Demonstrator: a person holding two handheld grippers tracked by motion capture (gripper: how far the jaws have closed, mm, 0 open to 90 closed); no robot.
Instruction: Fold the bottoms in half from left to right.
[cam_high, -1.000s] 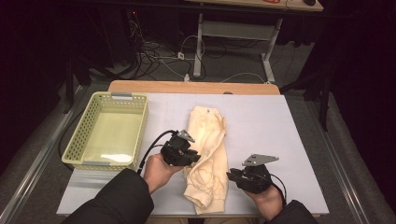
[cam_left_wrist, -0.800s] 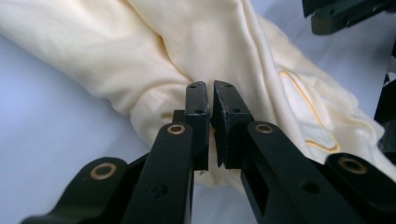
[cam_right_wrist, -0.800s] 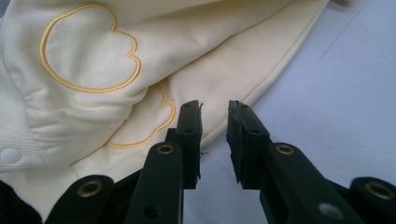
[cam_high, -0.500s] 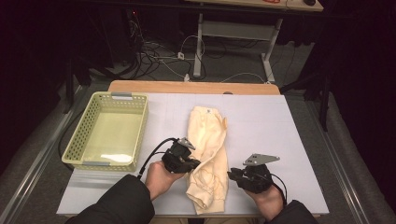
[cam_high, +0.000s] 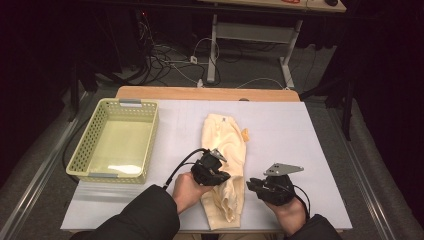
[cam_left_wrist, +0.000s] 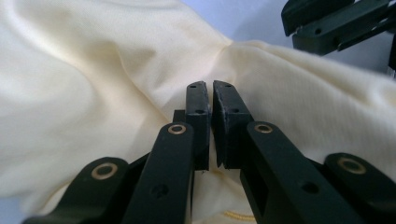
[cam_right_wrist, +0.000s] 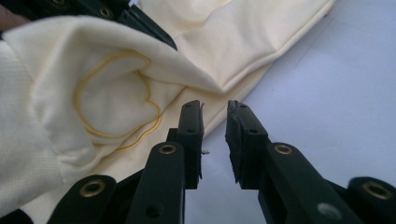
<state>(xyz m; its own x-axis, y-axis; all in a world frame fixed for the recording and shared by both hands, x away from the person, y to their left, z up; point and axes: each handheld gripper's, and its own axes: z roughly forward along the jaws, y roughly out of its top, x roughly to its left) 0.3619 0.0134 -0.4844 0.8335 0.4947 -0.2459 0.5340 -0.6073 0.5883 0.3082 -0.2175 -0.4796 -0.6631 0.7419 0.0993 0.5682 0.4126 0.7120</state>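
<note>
Cream garment (cam_high: 225, 150) laid lengthwise down the middle of the pale tabletop (cam_high: 300, 135), collar end away from the person, lower end near the front edge and bunched into folds. Small orange tag (cam_high: 245, 133) just beside its right edge, high up.

Left claw (cam_high: 225, 176) at the garment's left side, low down, pointing in across the cloth. Clenched, pads all but meeting, with a thin pinch of cream fabric caught between them. Seen from the left claw view: cloth rising on both sides of the closed tips and gathering into a crease just beyond them. Seen from the right claw view: a fold of the garment lifted off the tabletop at the left claw, draping down from it, with a heart-shaped outline (cam_right_wrist: 116, 98) stitched in yellow on the raised part.

Right claw (cam_high: 251, 184) on the garment's right side, near the lower end, pointing back toward the left one, grey three-cornered plate on top. Released: a narrow gap between the pads, nothing in it, bare tabletop showing through. Garment's hemmed edge just beside the tips, not touched.

Both claws close together across the width of the cloth.

Yellow-green plastic basket (cam_high: 150, 132) at the left of the tabletop, well apart from the garment.
</note>
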